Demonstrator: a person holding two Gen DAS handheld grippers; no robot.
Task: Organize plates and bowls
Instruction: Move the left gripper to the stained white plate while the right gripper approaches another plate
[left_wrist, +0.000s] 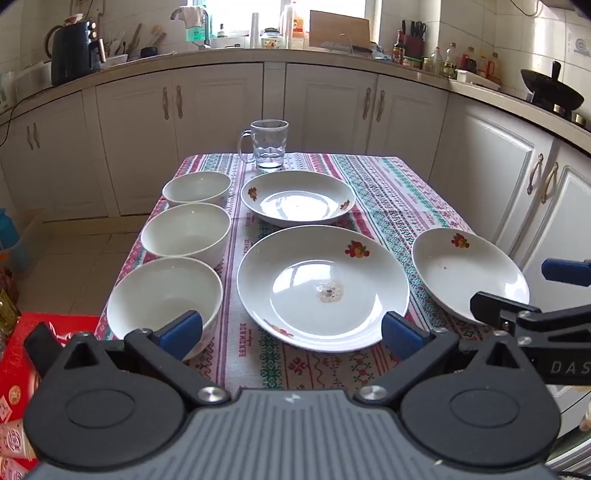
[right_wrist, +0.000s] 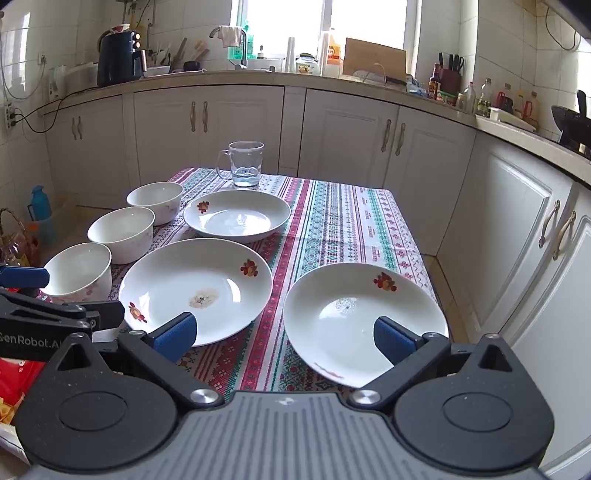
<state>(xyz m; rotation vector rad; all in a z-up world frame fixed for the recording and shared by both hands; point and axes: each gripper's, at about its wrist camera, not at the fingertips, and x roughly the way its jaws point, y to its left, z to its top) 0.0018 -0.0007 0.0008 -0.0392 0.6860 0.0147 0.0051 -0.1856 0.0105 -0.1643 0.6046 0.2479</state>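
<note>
A table with a patterned cloth (left_wrist: 384, 192) carries three plates: a large middle plate (left_wrist: 323, 286), a far plate (left_wrist: 297, 197) and a right plate (left_wrist: 467, 269) at the near right edge. Three bowls (left_wrist: 186, 232) line the left side. A glass mug (left_wrist: 267, 144) stands far. The left gripper (left_wrist: 291, 334) and right gripper (right_wrist: 284, 334) both gape wide, empty.
</note>
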